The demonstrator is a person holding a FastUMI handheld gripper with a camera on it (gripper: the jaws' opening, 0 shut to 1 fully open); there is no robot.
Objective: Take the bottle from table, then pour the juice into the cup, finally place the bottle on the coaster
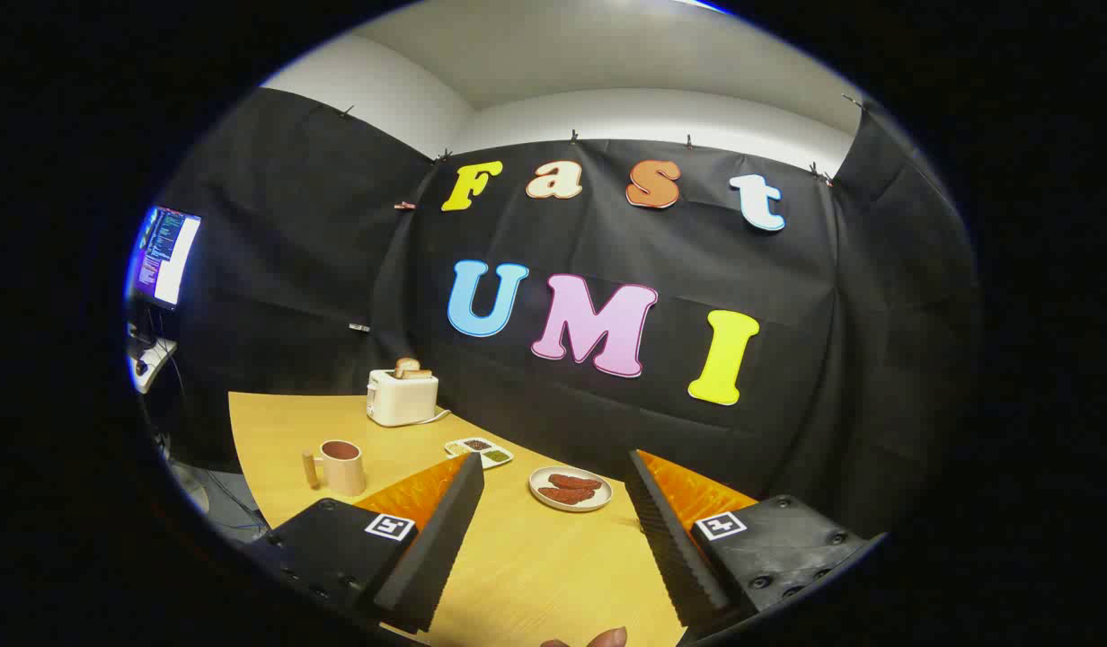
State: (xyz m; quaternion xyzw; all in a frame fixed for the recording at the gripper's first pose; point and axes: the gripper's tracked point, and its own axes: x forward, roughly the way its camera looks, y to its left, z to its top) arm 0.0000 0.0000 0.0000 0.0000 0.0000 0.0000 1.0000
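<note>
My gripper (553, 467) is held above the wooden table (535, 557), open, with a wide gap and nothing between its fingers. A beige mug (341, 466) with a wooden handle stands on the table to the left of the left finger (441, 530). Bare tabletop lies between the two fingers.
A white toaster (401, 395) with bread slices stands at the table's far side by the black cloth wall. A small divided dish (478, 450) and a white plate (570, 490) with brown food lie just beyond the fingertips. A person's fingertip (607, 638) shows near the table's front. A monitor (163, 256) stands far left.
</note>
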